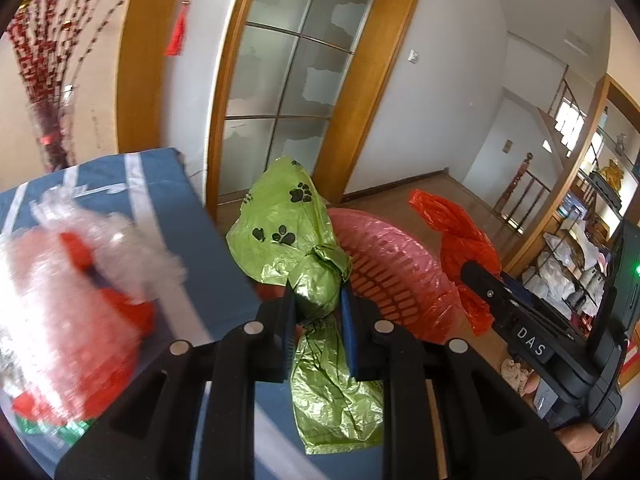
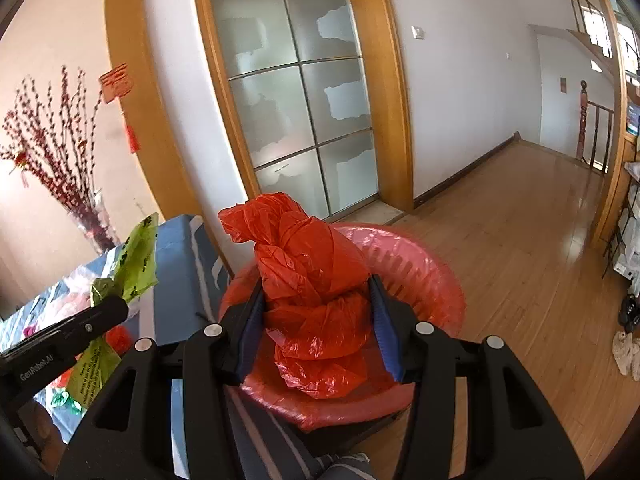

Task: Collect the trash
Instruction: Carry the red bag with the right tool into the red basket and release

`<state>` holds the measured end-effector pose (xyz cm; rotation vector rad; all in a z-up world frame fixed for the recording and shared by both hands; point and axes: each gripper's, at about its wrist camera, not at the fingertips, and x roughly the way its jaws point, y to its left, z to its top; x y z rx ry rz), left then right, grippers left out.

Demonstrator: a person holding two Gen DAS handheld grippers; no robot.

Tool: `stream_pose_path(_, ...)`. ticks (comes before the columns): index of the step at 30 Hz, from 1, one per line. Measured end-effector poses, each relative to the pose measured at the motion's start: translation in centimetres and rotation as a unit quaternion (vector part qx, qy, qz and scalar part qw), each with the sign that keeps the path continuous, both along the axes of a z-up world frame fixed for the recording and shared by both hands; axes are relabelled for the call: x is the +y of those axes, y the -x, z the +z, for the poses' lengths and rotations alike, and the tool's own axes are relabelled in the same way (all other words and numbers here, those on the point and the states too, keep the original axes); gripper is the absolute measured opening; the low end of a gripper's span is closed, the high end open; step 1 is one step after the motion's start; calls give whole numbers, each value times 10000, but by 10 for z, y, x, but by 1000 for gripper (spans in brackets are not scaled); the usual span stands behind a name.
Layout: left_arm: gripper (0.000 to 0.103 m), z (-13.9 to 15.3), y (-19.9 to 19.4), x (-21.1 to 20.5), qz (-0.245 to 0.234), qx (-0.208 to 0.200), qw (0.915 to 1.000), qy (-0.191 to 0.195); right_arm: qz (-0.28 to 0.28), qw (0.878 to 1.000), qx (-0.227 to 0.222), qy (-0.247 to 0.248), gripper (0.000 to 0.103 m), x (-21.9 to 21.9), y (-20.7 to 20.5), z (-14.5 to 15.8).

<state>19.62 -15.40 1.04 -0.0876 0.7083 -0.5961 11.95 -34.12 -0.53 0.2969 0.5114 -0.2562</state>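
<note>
My left gripper (image 1: 318,292) is shut on a knotted green plastic bag with black paw prints (image 1: 292,220), held by its twisted neck at the table's edge, close to the basket. My right gripper (image 2: 318,294) is shut on a tied red plastic bag (image 2: 316,280), which hangs over the pink slatted basket (image 2: 432,276) lined with red film. That basket (image 1: 384,264) stands on the floor beside the table. In the left wrist view the right gripper's finger (image 1: 480,280) and the red bag (image 1: 460,240) show at the right; in the right wrist view the green bag (image 2: 136,260) shows at the left.
A table with a blue cloth (image 1: 172,208) bears a clear bag of red scraps (image 1: 72,288), blurred. Behind stand a frosted glass door (image 2: 296,92) in a wooden frame and a vase of red branches (image 2: 60,152). Wooden floor (image 2: 520,240) stretches right toward cluttered shelves (image 1: 576,264).
</note>
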Motion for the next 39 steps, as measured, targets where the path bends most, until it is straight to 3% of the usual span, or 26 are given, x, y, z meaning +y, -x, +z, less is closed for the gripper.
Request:
stream_pose_path(10, 21, -7, -19, -44, -417, 73, 9991, 95, -198, 9995, -116, -235, 50, -24, -8, -6)
stream_pose_path(21, 21, -29, -43, -70, -481, 404, 9980, 106, -336, 9975, -260, -567, 53, -45, -20, -9)
stream_pose_path(23, 25, -33, -47, -72, -489, 459, 9977, 78, -369, 9965, -256, -698, 59, -51, -23, -13)
stream_pose_path(26, 41, -39, -50, -72, -419, 496, 9979, -7, -448, 9952, -267, -829, 69, -55, -24, -16)
stream_pose_path(28, 49, -42, -51, -69, -341, 518, 9981, -30, -491, 9950, -266, -832, 70, -56, -22, -16)
stream_pose_path(39, 56, -47, -37, -52, -206, 588, 9980, -54, -665, 9961, -169, -549, 72, -54, -10, -14)
